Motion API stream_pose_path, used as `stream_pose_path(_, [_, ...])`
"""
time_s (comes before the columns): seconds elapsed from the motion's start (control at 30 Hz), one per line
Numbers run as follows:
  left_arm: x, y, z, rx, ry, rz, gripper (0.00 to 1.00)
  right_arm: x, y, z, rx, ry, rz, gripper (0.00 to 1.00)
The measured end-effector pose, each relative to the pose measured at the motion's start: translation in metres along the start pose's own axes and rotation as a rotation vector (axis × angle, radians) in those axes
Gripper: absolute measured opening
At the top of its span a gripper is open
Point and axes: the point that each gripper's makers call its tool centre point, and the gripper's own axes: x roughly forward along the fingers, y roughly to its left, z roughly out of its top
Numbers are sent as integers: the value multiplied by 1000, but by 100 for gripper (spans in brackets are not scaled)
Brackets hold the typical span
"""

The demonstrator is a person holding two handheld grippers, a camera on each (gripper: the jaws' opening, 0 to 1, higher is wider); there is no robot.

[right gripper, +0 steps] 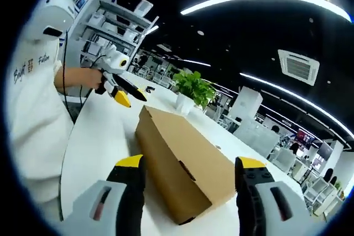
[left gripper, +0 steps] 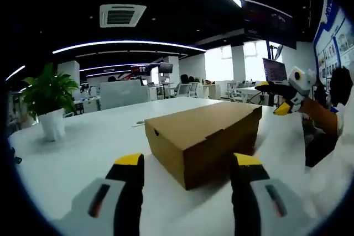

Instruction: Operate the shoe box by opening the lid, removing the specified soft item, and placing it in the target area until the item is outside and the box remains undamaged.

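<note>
Now both grippers hang above the white tabletop (left gripper: 83,147), apart from the plain brown cardboard shoe box (left gripper: 202,136), whose lid is shut. In the left gripper view, the left gripper (left gripper: 188,175) points at one short end of the box, its yellow-tipped black jaws spread wide with nothing between them but the box's near corner farther off. The right gripper (left gripper: 287,106) shows at the right of that view, held in a person's hand past the box's far end; its jaws are too small to tell how they stand there.

In the right gripper view, the right gripper (right gripper: 191,178) faces the opposite end of the box, jaws wide and empty. The left gripper (right gripper: 124,95) appears at upper left, gripped by a hand (right gripper: 91,75) reaching from a white sleeve (right gripper: 30,98). A leafy green plant in a white pot (left gripper: 50,103) stands on the table beyond the box. What lies inside the box is hidden.
</note>
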Motion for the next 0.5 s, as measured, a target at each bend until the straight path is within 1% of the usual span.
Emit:
stream_pose_path(0.07, [-3, -1, 2, -21, -12, -1, 66, -2, -1, 0, -57, 29, -29, 59])
stream_pose_path(0.13, [-6, 0, 4, -23, -20, 4, 67, -2, 2, 2, -82, 32, -28, 59])
stream_pose_path(0.2, [-9, 0, 7, -13, -48, 11, 64, -2, 4, 4, -115, 39, -31, 59])
stream_pose_path(0.23, [-10, -1, 7, -13, -50, 12, 62, -2, 5, 4, -124, 41, -28, 59])
stream_pose_path(0.3, [-11, 1, 5, -20, -52, 19, 62, -2, 7, 2, -164, 58, -30, 58])
stream_pose_path(0.4, [-10, 4, 1, -42, -47, 26, 67, -3, 9, -2, -207, 90, -41, 59])
stream_pose_path(0.43, [-10, 3, -1, -43, -43, 24, 67, -3, 7, -4, -227, 101, -56, 59])
stream_pose_path(0.5, [-11, 3, -3, -26, -46, 30, 67, -4, 8, -9, -252, 121, -57, 59])
